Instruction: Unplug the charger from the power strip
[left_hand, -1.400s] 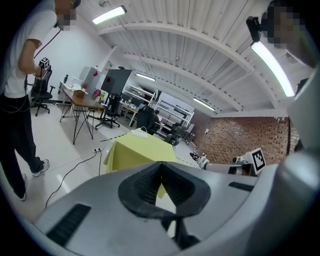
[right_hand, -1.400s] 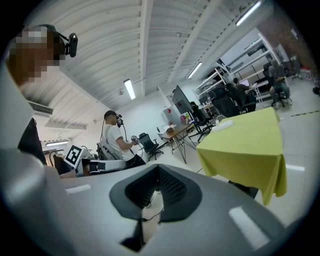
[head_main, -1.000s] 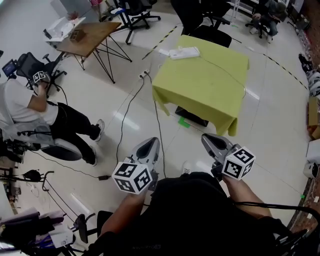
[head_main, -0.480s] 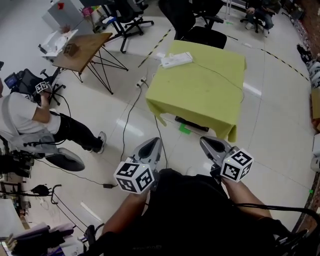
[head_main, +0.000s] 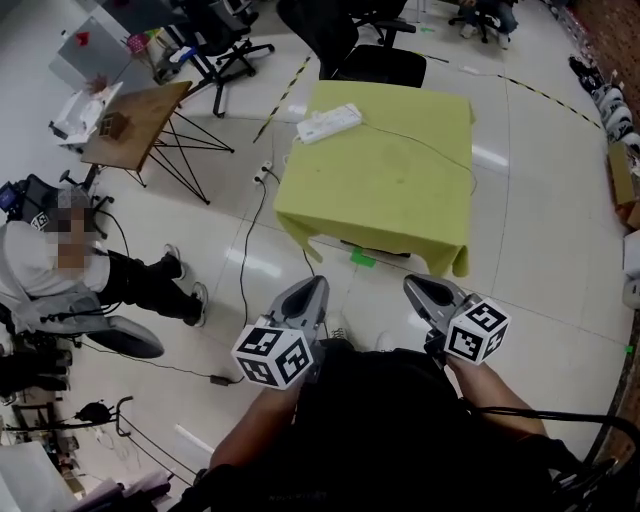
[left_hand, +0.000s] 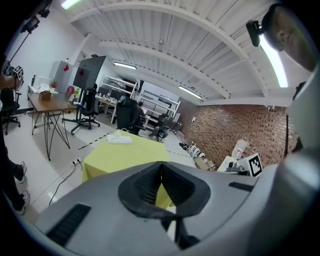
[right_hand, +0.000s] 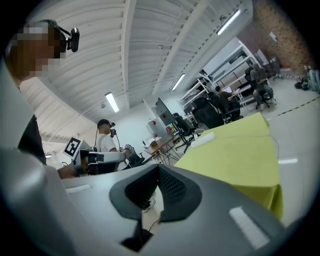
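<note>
A white power strip (head_main: 328, 122) lies at the far left corner of a table under a yellow-green cloth (head_main: 400, 210). A thin cable (head_main: 432, 150) runs from the strip across the cloth. I cannot make out the charger at this distance. My left gripper (head_main: 307, 296) and right gripper (head_main: 424, 290) hang side by side over the floor, well short of the table's near edge, both shut and empty. In the left gripper view the shut left gripper (left_hand: 161, 168) points at the table, with the power strip (left_hand: 120, 139) far off. In the right gripper view the power strip (right_hand: 202, 140) lies beyond the shut right gripper (right_hand: 158, 170).
A seated person (head_main: 70, 275) is at the left with a marker-cube gripper. A wooden folding table (head_main: 130, 118) stands at the back left and black office chairs (head_main: 372, 60) behind the table. A floor cable (head_main: 244, 270) runs to a socket (head_main: 264, 172).
The yellow-green table has drawn closer and slid a little left in the head view. Both grippers stay shut, low in front of the body.
</note>
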